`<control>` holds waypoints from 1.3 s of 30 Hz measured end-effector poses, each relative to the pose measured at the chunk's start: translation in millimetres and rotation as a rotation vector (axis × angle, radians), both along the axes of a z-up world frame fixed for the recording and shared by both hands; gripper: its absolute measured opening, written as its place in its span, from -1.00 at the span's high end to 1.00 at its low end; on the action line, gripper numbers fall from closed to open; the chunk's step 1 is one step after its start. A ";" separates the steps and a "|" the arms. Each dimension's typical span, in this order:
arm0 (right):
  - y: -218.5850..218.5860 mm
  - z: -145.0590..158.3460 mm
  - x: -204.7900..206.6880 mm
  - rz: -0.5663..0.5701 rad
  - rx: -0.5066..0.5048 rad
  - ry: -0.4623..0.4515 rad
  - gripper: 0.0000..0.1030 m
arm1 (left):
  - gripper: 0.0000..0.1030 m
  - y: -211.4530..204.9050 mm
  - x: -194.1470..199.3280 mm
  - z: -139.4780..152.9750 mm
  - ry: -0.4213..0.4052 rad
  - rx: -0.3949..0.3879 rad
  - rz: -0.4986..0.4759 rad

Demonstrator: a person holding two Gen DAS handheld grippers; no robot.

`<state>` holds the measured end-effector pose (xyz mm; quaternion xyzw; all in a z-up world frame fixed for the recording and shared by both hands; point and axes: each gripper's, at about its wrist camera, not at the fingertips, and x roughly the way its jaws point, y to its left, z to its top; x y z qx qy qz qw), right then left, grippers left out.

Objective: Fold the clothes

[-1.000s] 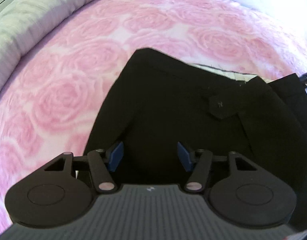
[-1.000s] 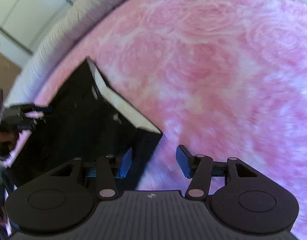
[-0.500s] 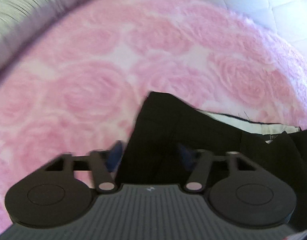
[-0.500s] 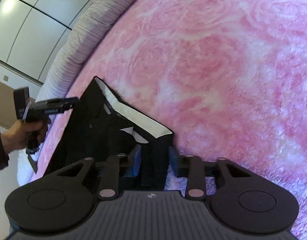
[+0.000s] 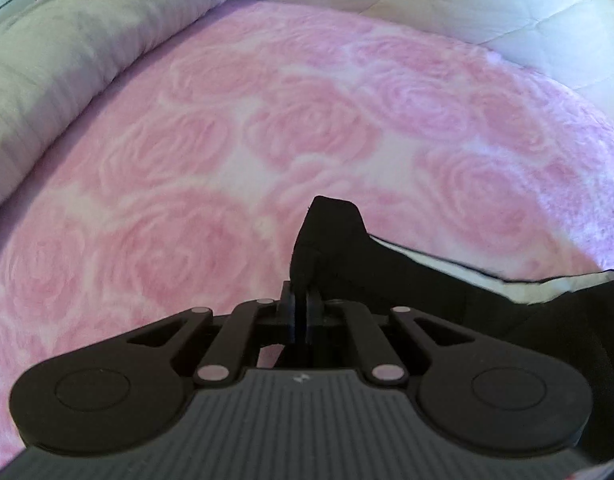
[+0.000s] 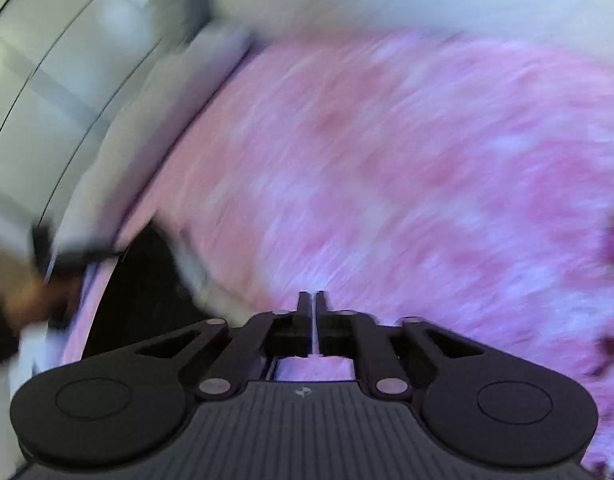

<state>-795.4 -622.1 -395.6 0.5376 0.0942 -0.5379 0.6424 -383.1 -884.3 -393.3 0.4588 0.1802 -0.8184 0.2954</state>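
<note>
A black garment (image 5: 387, 280) with a white inner waistband (image 5: 467, 272) lies on a pink rose-patterned blanket (image 5: 187, 200). My left gripper (image 5: 301, 292) is shut on a raised corner of it, and black cloth sticks up past the fingertips. The right wrist view is blurred by motion. There my right gripper (image 6: 311, 300) is shut with a thin pale sliver of cloth between its pads. The garment (image 6: 139, 304) runs off to its left. The left gripper (image 6: 103, 255) shows at the far left of that view, held in a person's hand (image 6: 35, 300).
A grey striped bolster (image 5: 67, 60) lines the blanket's left side. White quilted padding (image 5: 467, 8) borders the far edge. White wall panels (image 6: 47, 60) show at upper left in the right wrist view. The pink blanket (image 6: 387, 160) stretches ahead of both grippers.
Both grippers went from open to shut on corners of the garment's waistband end. The left one has lifted its corner, and the right one is swinging fast.
</note>
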 end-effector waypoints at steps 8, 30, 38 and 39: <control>-37.7 -59.6 51.7 0.085 0.020 -0.057 -0.06 | 0.92 -5.9 7.0 -6.3 -0.034 -0.003 -0.029; 4.3 2.7 11.2 -0.186 -0.006 0.187 0.73 | 0.29 16.8 -22.3 24.5 0.070 -0.055 0.021; 30.2 35.3 53.3 -0.052 -0.038 0.254 0.31 | 0.14 129.4 168.1 85.7 -0.018 -0.053 0.275; 34.5 38.4 65.2 -0.012 -0.041 0.248 0.25 | 0.10 153.2 195.4 88.5 -0.047 -0.044 0.309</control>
